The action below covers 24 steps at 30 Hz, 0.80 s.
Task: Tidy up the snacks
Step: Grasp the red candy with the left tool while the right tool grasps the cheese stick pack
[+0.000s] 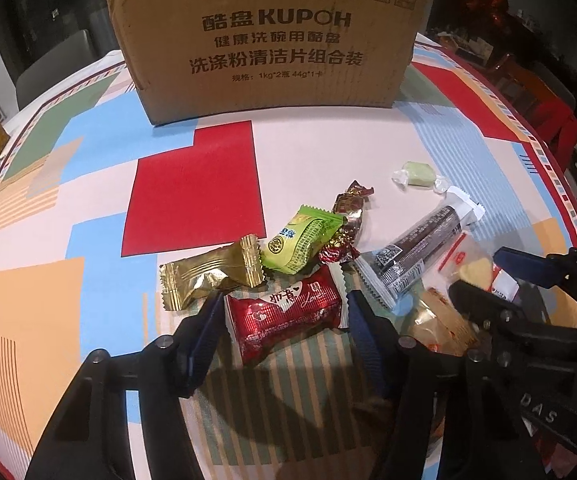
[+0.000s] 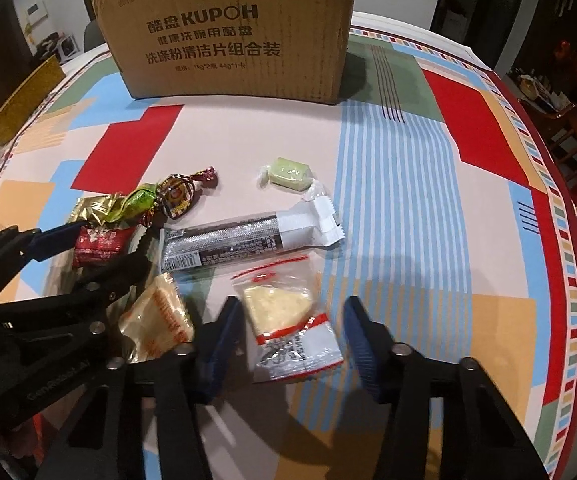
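Note:
Several wrapped snacks lie in a loose pile on the patterned tablecloth. My left gripper point(image 1: 284, 304) is open with its fingers on either side of a red snack packet point(image 1: 284, 314), which still rests on the cloth. My right gripper point(image 2: 288, 320) is open around a clear packet with a pale yellow pastry point(image 2: 284, 312). Nearby lie a gold packet point(image 1: 208, 276), a green packet point(image 1: 302, 242), a brown twist candy point(image 1: 348, 220), a long silver-black bar point(image 2: 244, 240), a pale green candy point(image 2: 288, 170) and an orange-printed pastry packet point(image 2: 160, 316).
An open cardboard box point(image 1: 272, 36) printed KUPOH stands at the back of the table; it also shows in the right wrist view point(image 2: 228, 28). The round table edge point(image 2: 564, 240) curves on the right, with chairs and dark furniture beyond.

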Tool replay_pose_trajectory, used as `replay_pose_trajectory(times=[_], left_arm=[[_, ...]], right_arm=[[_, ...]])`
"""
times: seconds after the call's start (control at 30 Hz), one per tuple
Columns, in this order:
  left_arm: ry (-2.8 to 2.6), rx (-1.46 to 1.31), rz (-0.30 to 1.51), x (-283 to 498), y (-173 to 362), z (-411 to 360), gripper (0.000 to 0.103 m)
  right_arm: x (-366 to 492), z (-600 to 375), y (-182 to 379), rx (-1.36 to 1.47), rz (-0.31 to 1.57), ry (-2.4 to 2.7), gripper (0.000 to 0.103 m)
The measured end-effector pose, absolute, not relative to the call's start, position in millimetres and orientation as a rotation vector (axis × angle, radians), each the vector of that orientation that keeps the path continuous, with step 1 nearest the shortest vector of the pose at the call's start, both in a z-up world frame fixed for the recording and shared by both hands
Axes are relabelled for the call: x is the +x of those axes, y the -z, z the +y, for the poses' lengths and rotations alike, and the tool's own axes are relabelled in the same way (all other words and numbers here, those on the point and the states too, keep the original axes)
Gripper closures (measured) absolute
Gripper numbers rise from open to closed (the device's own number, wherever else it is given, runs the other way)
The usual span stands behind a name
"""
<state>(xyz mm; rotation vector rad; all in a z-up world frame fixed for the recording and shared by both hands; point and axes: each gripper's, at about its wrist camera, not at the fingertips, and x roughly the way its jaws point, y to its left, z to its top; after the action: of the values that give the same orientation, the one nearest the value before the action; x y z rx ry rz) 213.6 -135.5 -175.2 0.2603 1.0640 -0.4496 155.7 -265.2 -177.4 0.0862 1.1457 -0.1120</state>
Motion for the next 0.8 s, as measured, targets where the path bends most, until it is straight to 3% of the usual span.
replay_pose_trajectory(times=[0.2, 0.8], left_arm=[[0.457, 0.273, 1.058, 211.0, 173.8, -137.8, 0.056], [0.445, 0.27, 1.021, 202.0, 155.1, -132.1, 0.058]], right_arm=[[155.2, -266.5, 175.5, 0.099, 1.139, 0.102, 0.069], [148.2, -271.5, 157.7, 0.126, 1.099, 0.112, 0.07]])
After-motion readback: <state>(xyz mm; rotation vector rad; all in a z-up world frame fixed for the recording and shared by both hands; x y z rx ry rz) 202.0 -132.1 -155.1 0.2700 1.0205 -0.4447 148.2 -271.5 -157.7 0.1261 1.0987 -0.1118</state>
